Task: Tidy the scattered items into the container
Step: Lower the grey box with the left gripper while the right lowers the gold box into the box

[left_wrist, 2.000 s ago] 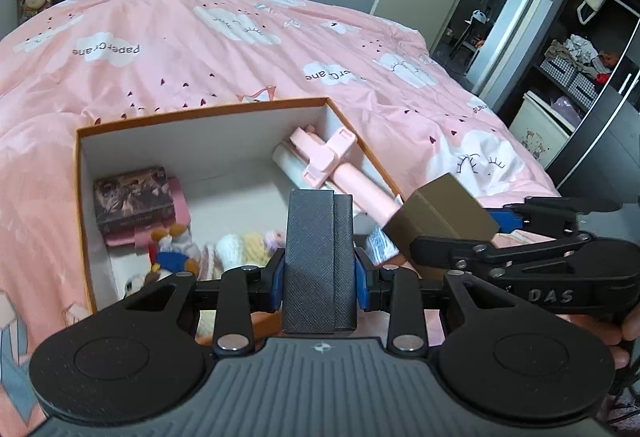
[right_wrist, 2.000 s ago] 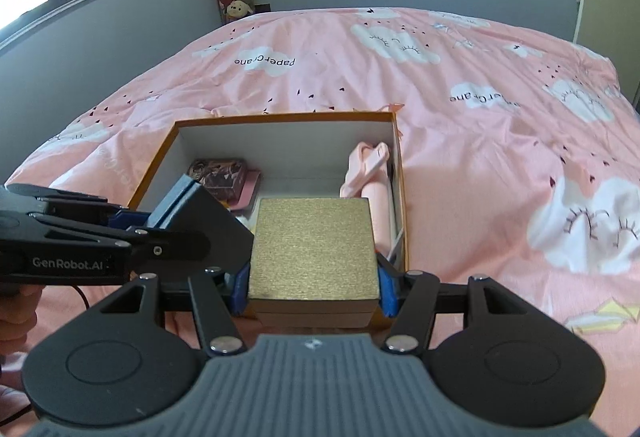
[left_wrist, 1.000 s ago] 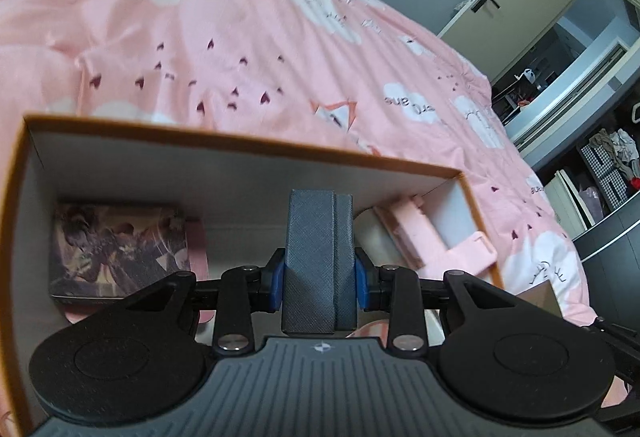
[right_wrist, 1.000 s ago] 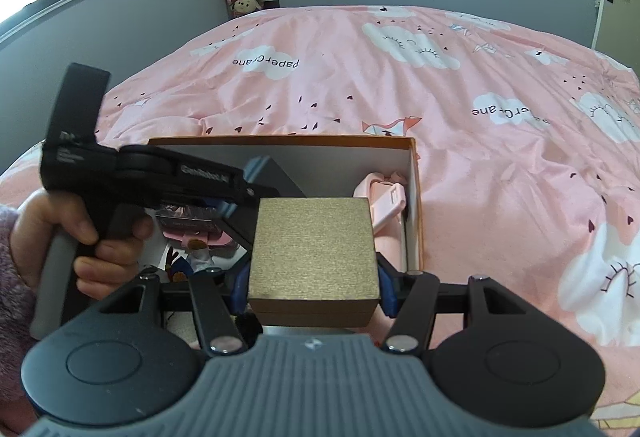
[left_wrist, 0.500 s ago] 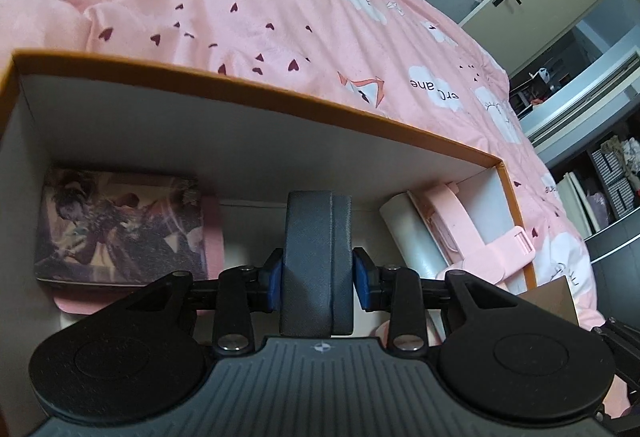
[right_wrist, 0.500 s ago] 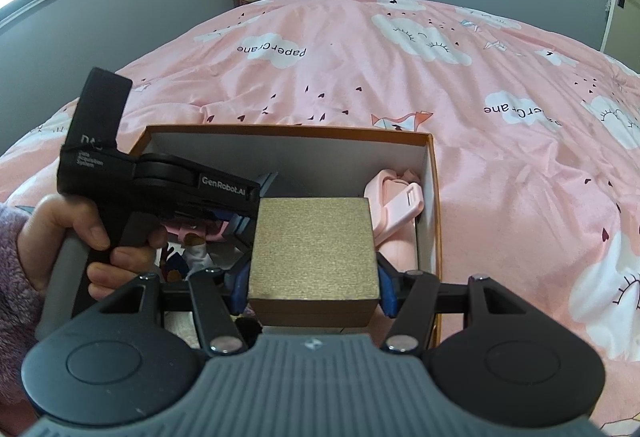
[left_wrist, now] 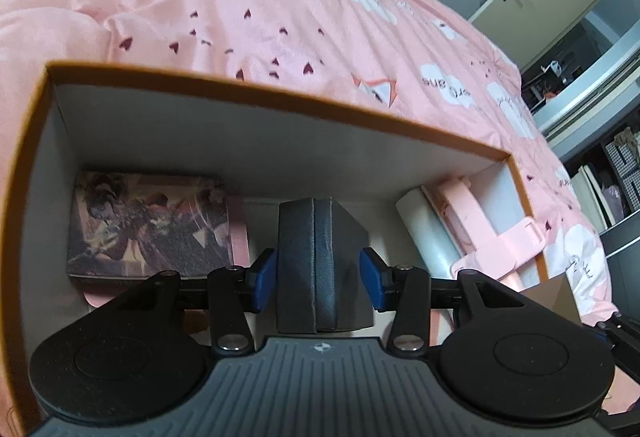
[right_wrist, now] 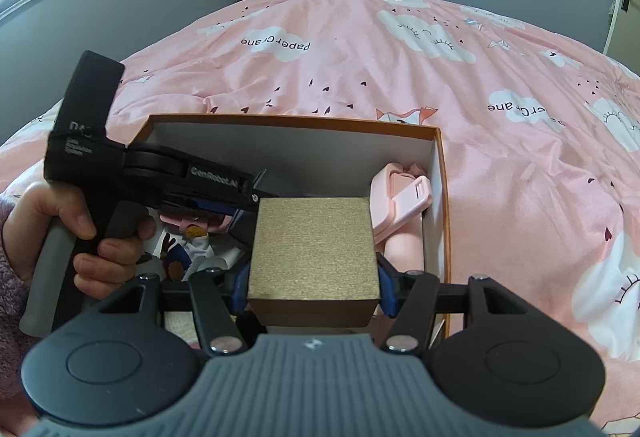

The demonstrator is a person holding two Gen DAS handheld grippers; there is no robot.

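Note:
An orange-rimmed cardboard container (left_wrist: 280,93) sits on the pink bed. My left gripper (left_wrist: 318,277) reaches down into it. A dark grey textured box (left_wrist: 320,261) stands between its blue pads (left_wrist: 262,279), turned a little to the right, and the pads stand apart from its sides. In the right wrist view my right gripper (right_wrist: 312,285) is shut on a gold box (right_wrist: 314,249), held above the near right part of the container (right_wrist: 296,121). A hand (right_wrist: 80,233) holds the left gripper's handle at the left.
Inside the container lie a picture-printed box (left_wrist: 148,221) at the back left, a pink and white roller (left_wrist: 472,237) along the right wall and a small plush toy (right_wrist: 188,249) near the front. The pink duvet (right_wrist: 400,77) spreads all around. A wardrobe and door stand far right.
The left pads have spread away from the dark grey box, which has turned slightly and sits lower in the container. The right gripper keeps its hold on the gold box, nearly still.

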